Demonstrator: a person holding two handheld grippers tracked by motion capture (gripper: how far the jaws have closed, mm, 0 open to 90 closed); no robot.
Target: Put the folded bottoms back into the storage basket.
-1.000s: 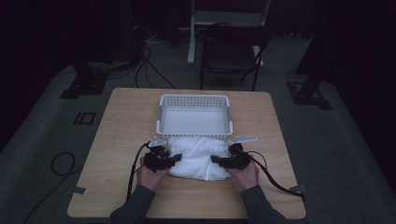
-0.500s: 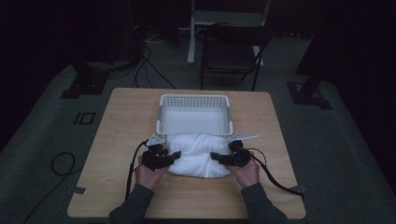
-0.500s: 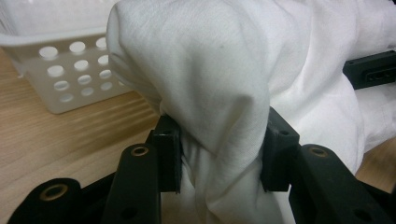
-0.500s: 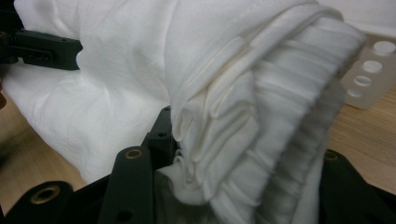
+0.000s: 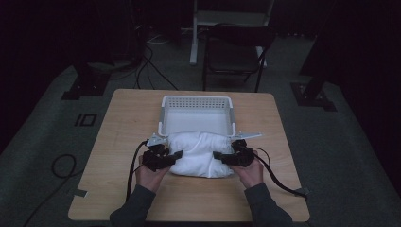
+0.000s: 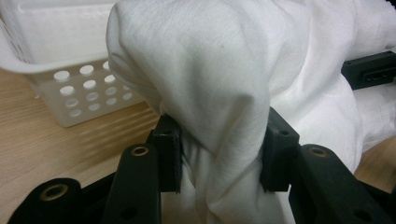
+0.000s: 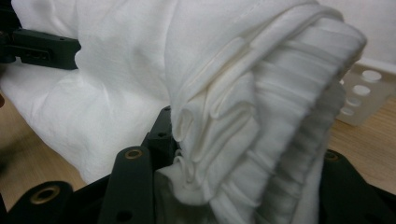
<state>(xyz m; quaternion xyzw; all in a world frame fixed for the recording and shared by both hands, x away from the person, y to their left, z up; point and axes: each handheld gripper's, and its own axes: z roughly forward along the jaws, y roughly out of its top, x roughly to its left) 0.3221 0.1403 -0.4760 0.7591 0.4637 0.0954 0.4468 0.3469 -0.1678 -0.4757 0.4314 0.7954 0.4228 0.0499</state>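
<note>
A bundled white cloth (image 5: 198, 155) lies on the wooden table (image 5: 118, 127), right in front of a white perforated basket (image 5: 197, 100). My left gripper (image 5: 174, 156) is shut on the cloth's left end; in the left gripper view the fabric (image 6: 205, 84) bulges up between the two black pads (image 6: 169, 151). On the cloth's right end my right gripper (image 5: 218, 156) is shut, with thick folded layers (image 7: 261, 107) pinched in its jaws. Each gripper is held by a hand. The opposite gripper's jaw shows across the cloth in each gripper view.
The basket (image 6: 70, 88) stands just behind the cloth and close to both grippers. Cables (image 5: 279, 177) trail from the grippers over the table's near side. A dark chair (image 5: 234, 52) and stand bases sit on the floor beyond the table's far edge.
The cloth bundle looks slightly more gathered and raised toward the basket than a second ago. Both hands and grippers have stayed nearly in place, still gripping it.
</note>
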